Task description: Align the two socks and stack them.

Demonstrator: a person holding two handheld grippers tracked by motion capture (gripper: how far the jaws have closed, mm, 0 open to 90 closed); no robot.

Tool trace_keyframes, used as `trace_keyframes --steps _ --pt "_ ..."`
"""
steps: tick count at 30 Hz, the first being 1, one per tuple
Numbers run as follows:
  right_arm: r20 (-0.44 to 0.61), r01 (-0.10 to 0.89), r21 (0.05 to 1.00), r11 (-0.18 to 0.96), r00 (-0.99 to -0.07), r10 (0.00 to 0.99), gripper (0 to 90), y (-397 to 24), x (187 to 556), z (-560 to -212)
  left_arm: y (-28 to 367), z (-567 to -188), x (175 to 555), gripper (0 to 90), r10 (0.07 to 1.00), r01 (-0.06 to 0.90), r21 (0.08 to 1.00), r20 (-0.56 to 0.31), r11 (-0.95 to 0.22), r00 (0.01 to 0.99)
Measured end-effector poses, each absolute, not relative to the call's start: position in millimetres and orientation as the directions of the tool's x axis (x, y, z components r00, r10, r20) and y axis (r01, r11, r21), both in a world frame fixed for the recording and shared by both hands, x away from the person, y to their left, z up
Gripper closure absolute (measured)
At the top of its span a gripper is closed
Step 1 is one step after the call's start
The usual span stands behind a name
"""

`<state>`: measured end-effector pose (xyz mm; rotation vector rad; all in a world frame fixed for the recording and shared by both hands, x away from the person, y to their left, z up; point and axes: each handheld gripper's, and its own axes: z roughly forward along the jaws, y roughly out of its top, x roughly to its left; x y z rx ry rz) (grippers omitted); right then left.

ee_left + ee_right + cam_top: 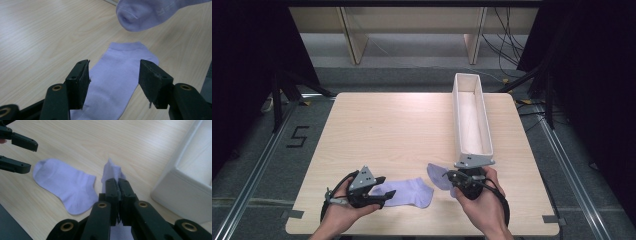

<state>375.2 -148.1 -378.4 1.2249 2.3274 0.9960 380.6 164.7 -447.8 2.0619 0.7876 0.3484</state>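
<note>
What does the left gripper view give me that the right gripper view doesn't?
Left gripper view: its own open jaws over the flat sock, pads not touching it, and the lifted sock hanging above the table. Right gripper view: the right gripper shut on that lifted sock, the white box beside it, and the left gripper from outside. Both: the two lavender socks and the wooden table.

A flat sock lies on the table, left of a lifted sock; the long box stands behind.
</note>
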Motion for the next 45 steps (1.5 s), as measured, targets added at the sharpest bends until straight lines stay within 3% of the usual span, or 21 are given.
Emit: trace_keyframes --steps 39,45 --pt "-0.003 0.453 0.731 0.511 -0.746 0.666 87.6 -63.1 375.5 -369.3 212.9 -449.4 375.4 40.9 0.725 0.431 0.827 -0.042 -0.360 0.687" --pt "0.047 0.477 0.720 0.504 -0.759 0.650 87.6 -50.7 371.8 -370.6 217.4 -450.8 374.8 41.0 0.722 0.433 0.816 -0.028 -0.383 0.692"
